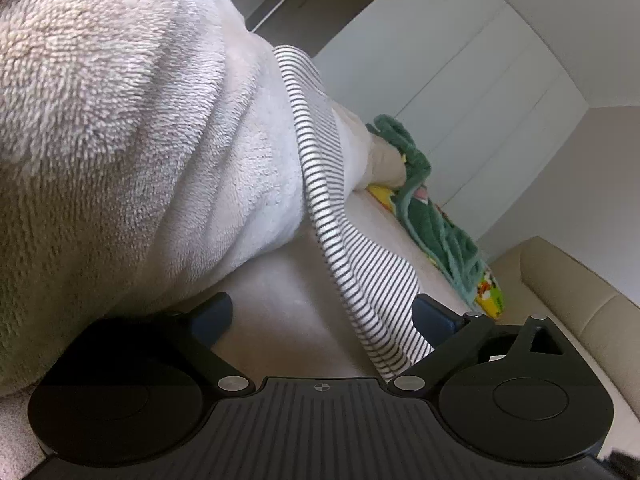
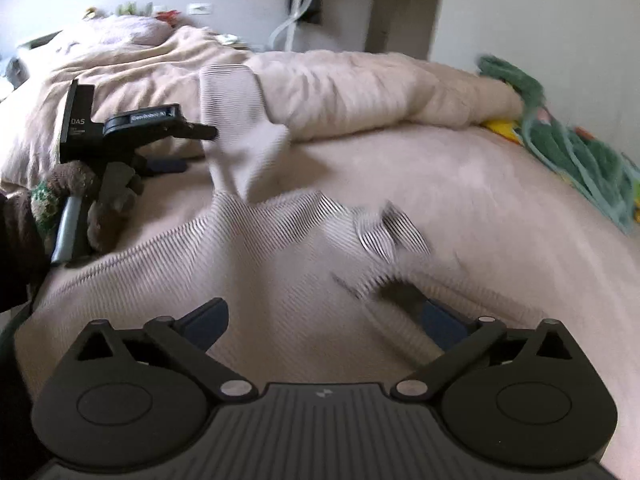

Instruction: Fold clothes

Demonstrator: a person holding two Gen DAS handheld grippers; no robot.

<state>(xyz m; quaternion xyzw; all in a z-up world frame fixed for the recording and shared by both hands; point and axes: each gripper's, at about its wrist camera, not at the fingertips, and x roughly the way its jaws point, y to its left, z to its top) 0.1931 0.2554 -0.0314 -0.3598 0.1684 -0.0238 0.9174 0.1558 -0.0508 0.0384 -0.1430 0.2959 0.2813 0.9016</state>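
Observation:
A white garment with thin dark stripes (image 2: 256, 232) lies spread out on the beige bed (image 2: 460, 184), one part reaching up onto the rumpled blanket (image 2: 360, 88). My right gripper (image 2: 324, 318) hovers open just above the garment, a blurred striped edge next to its right finger. In the left wrist view a band of the striped garment (image 1: 352, 264) runs down between the fingers of my left gripper (image 1: 324, 314), close to the right finger, with the pads wide apart and not pressing on it. The right wrist view shows the left gripper (image 2: 194, 149) at the left, held by a gloved hand (image 2: 76, 184).
A fluffy beige blanket (image 1: 120, 120) is bunched along the far side of the bed. A green knitted throw (image 2: 572, 160) over something yellow and colourful (image 1: 490, 288) lies at the right edge. White wardrobe doors (image 1: 460, 60) and a padded beige edge (image 1: 580, 300) stand beyond.

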